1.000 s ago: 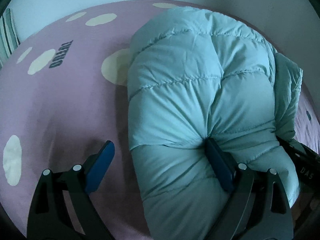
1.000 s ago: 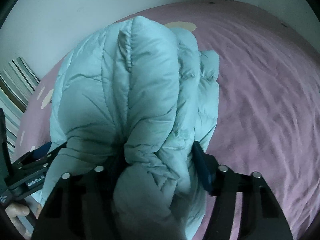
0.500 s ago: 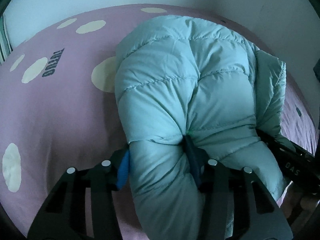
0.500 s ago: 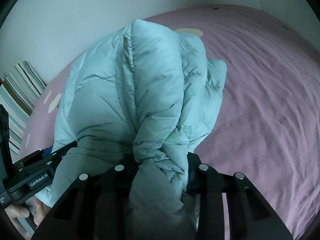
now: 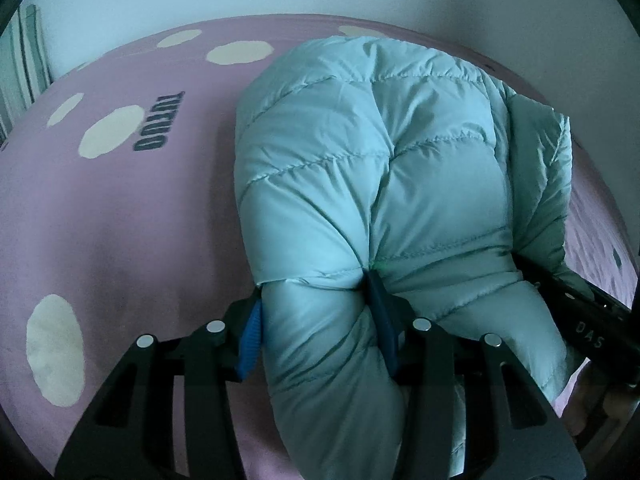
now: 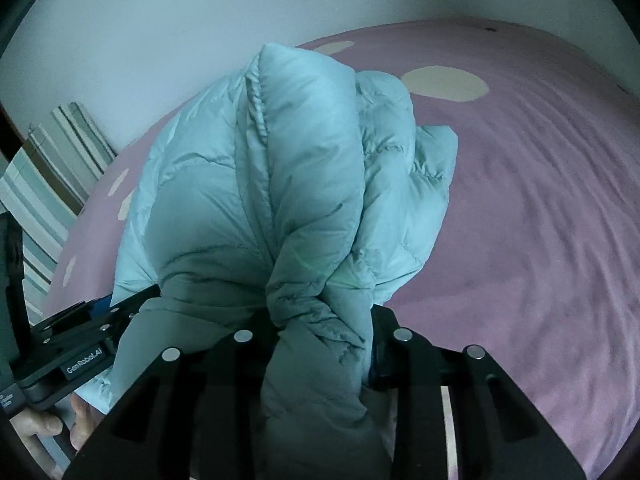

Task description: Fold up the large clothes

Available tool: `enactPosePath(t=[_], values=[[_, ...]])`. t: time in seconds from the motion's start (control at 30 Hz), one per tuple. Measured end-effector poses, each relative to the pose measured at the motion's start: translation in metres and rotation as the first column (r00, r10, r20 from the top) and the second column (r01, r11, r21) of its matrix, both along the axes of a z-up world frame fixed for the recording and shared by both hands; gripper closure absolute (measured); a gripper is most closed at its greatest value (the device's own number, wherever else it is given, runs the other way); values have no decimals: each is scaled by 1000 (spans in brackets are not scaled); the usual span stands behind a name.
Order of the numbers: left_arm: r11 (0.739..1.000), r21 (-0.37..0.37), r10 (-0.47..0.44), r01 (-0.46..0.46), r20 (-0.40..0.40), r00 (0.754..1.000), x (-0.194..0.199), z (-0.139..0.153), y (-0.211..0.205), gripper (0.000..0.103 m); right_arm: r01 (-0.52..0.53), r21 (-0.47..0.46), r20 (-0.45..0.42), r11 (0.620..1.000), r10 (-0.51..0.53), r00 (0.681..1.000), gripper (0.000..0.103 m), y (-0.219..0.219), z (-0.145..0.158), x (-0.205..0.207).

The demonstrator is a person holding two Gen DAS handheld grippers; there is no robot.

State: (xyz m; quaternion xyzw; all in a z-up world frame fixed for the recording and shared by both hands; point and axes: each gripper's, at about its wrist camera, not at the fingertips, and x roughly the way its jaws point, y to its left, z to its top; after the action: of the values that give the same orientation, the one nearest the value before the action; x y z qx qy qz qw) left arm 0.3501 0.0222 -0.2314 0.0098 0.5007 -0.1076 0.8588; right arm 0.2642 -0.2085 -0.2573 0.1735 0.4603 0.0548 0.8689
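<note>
A pale teal quilted down jacket [image 5: 380,184] lay bunched on the lilac bed sheet [image 5: 120,240], its near edge gathered into two thick rolls, one in each hand-held gripper. The jaws of the left hand-held gripper [image 5: 316,328], wide apart a second earlier with only one pad against the cloth, had closed around a fat fold at the jacket's near left corner, the bright blue pad [image 5: 250,340] pressing one side and the darker pad the other. The right hand-held gripper [image 6: 320,344] had likewise narrowed its jaws and now pinched a twisted, crumpled rope of fabric at the near right corner; its pads were mostly buried under the cloth. With both corners secured, the garment seemed ready to be lifted or drawn over for a fold, though no fold had yet been laid flat.

The shell looked thin, smooth and slightly glossy, stitched into puffy channels that bulged between seams and would likely spring back when let go. A ridged seam ran up the tall hump in the right wrist view. The sheet beneath was matte and softly rippled, printed with cream ovals [image 5: 110,136] and dark lettering [image 5: 160,120]. A striped cushion [image 6: 48,184] leaned at the far left by the plain pale wall [image 6: 200,20]. A person's fingers [image 6: 44,428] showed at the near left edge, holding the left tool.
</note>
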Motion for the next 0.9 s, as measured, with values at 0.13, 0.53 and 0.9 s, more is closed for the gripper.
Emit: enactPosePath(t=[0.13, 0.53, 0.9], values=[[999, 5, 35, -35, 3, 999, 8, 0, 17, 56, -33, 9, 2, 999, 33, 999, 72, 15, -5, 10], [999, 5, 44, -44, 8, 999, 4, 4, 19, 55, -39, 34, -4, 999, 40, 999, 71, -5, -8, 17], [999, 9, 48, -48, 11, 999, 4, 4, 17, 47, 9, 10, -1, 1000, -9, 1000, 54, -9, -5, 16]])
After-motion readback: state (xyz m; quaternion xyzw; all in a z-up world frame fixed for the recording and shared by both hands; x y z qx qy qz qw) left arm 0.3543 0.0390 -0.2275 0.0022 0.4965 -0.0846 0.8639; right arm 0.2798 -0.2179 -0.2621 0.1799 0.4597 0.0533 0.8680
